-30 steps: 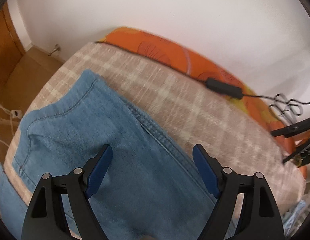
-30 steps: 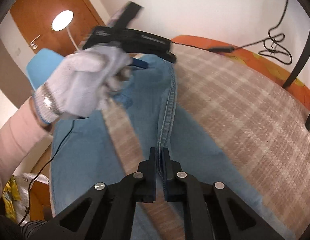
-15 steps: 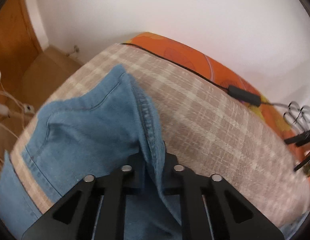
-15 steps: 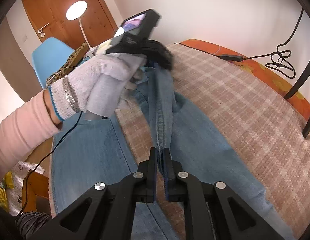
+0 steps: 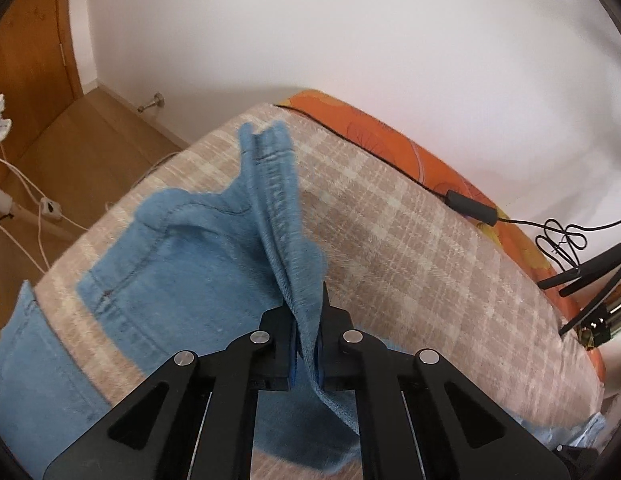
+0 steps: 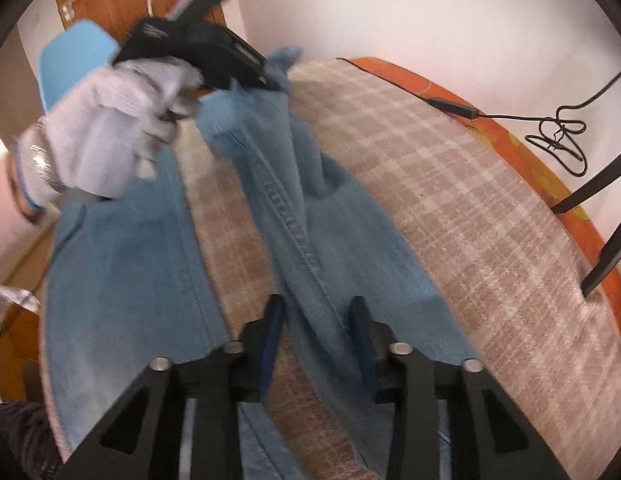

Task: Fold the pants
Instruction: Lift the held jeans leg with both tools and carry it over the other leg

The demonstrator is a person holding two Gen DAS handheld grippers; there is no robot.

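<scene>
Light blue denim pants [image 5: 178,280] lie spread on a beige plaid bed cover [image 5: 410,248]. My left gripper [image 5: 308,336] is shut on a seam fold of the pants and holds it lifted above the cover. It also shows in the right wrist view [image 6: 246,68], held by a gloved hand [image 6: 110,136], with the seam [image 6: 298,232] stretched from it toward me. My right gripper [image 6: 316,328] is open, its blue pads on either side of that seam, not pinching it.
An orange sheet [image 5: 390,136] edges the bed by the white wall. A black cable with adapter [image 5: 470,208] lies on it. Black stand legs [image 6: 602,208] rise at the right. A blue chair [image 6: 74,52], wooden door and floor cables [image 5: 26,200] are at the left.
My left gripper closed on the pants seam and lifted it up. My right gripper, shut on the seam before, has opened and let it go.
</scene>
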